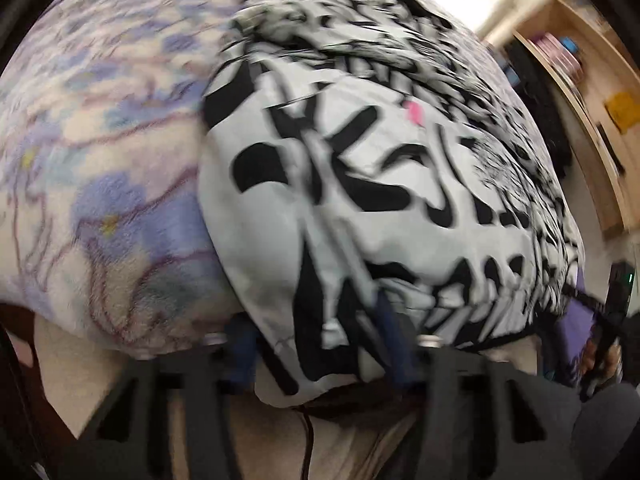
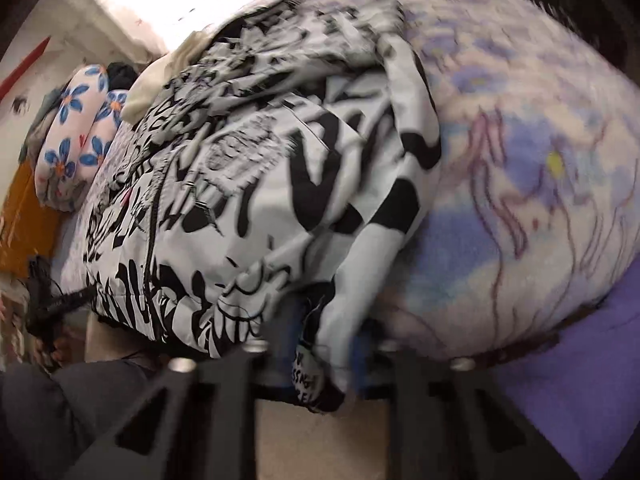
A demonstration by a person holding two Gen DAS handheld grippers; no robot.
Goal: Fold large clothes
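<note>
A large white garment with black graffiti print (image 1: 360, 184) lies spread on a bed; it also shows in the right wrist view (image 2: 256, 200). My left gripper (image 1: 320, 344) has its blue fingers closed on the garment's near hem, cloth bunched between them. My right gripper (image 2: 320, 356) is shut on another part of the near hem, where a black edge with white lettering hangs down. The right gripper also shows in the left wrist view at the far right (image 1: 612, 312). The left gripper shows at the left in the right wrist view (image 2: 44, 300). Both views are motion-blurred.
A fleece blanket with lilac and blue flowers (image 1: 100, 160) covers the bed under the garment (image 2: 540, 184). A blue-flowered pillow (image 2: 76, 136) lies at the bed's far end. A wooden shelf unit (image 1: 580, 80) stands beside the bed.
</note>
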